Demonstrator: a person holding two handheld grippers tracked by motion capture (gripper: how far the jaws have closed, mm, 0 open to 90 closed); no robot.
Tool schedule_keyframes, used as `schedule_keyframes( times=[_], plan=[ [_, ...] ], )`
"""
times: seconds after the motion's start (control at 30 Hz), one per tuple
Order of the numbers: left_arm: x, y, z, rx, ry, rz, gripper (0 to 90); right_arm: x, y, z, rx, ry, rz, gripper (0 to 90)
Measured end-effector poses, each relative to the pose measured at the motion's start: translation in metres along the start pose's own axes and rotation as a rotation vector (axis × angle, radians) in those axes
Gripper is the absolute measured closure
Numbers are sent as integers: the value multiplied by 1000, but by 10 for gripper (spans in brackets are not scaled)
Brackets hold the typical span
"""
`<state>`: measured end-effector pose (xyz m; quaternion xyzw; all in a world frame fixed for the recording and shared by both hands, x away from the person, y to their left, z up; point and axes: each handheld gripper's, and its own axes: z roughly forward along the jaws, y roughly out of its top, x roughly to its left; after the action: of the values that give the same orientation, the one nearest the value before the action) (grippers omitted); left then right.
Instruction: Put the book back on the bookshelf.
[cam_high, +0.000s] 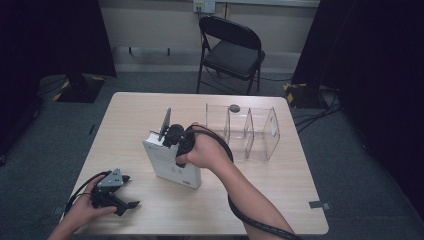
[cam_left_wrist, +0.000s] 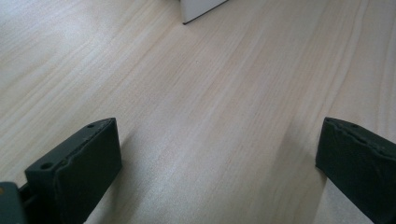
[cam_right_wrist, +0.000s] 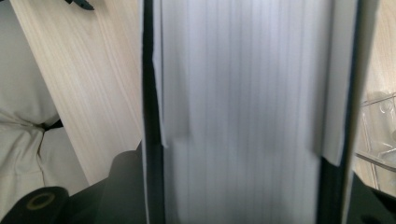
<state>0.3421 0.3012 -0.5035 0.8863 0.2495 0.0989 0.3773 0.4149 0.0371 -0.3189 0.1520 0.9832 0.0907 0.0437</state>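
The right gripper (cam_high: 170, 134) fingers clamp the upright white book (cam_high: 172, 165) from above; left gripper (cam_high: 122, 192) fingers gape empty.

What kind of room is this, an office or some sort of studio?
Probably a small recording studio or lab: black curtains hang on both sides, a lone folding chair stands by the wall, and cables run across grey carpet around one wooden table.

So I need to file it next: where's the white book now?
In the high view the white book stands mid-table, gripped at its top by the right gripper, left of the clear divider rack.
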Motion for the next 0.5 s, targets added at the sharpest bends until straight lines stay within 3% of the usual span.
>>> schedule_keyframes(
  times=[0.17,0.3,0.43,0.5],
  plan=[
    [0,0,0,0,1,-1,0,1,-5,-4,6,8,-1,522],
    [0,0,0,0,0,-1,0,-1,-10,-9,1,27,25,522],
    [0,0,0,0,0,-2,0,0,-15,-13,4,13,16,523],
    [0,0,0,0,1,-2,0,-1,-18,-15,12,19,36,523]
  ],
)
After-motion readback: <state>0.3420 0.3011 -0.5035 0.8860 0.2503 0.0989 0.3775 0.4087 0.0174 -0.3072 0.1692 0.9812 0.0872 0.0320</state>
